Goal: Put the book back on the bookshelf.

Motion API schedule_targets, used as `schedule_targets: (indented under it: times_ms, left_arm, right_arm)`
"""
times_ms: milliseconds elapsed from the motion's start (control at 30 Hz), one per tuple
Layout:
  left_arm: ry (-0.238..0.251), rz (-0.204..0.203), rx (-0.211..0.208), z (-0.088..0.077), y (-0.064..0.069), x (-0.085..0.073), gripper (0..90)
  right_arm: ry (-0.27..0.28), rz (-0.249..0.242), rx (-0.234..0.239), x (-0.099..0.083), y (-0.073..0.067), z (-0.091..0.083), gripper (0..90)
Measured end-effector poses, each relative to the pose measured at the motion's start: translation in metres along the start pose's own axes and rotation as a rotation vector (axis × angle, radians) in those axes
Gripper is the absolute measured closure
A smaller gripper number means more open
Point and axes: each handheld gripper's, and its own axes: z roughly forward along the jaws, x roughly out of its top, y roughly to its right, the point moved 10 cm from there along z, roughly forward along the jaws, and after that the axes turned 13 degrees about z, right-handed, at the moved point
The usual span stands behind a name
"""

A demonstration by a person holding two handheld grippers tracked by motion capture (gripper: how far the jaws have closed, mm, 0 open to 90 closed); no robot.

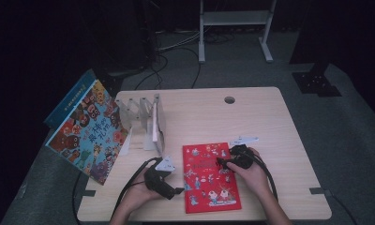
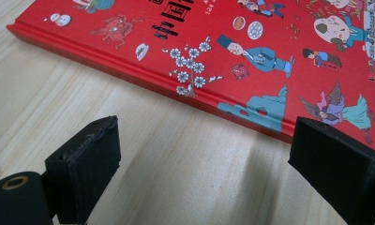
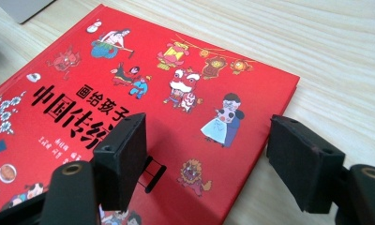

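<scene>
Red book (image 1: 210,177) flat near table's (image 1: 288,126) front edge, long axis front-to-back. Right gripper (image 1: 221,163) over cover, jaws released; left gripper (image 1: 180,190) beside spine, released.

Two picture books are on view: one red book (image 1: 210,177) lying flat on the single pale wooden counter (image 1: 279,136), and one blue book (image 1: 88,132) leaning at the counter's left edge. One clear book rack (image 1: 143,119) with several upright dividers stands between them. Two hand-held grippers, the left gripper (image 1: 178,190) and the right gripper (image 1: 219,162), each have two black jaws. One round hole (image 1: 229,100) marks the far edge.
</scene>
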Motion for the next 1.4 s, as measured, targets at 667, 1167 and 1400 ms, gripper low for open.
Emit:
schedule_targets:
  times_ms: [667, 1167, 1400]
  left_arm:
    - [0.006, -0.021, 0.008, 0.008, -0.003, 0.007, 7.6]
    - [-0.023, -0.058, 0.036, 0.017, -0.010, 0.011, 3.1]
    - [-0.020, -0.085, 0.025, 0.023, -0.011, 0.014, 2.9]
  right_arm:
    - [0.000, -0.113, -0.030, 0.004, -0.002, -0.010, 35.1]
    - [-0.009, -0.175, 0.005, -0.038, 0.017, -0.054, 34.1]
    - [-0.035, -0.234, 0.039, -0.057, 0.013, -0.067, 33.1]
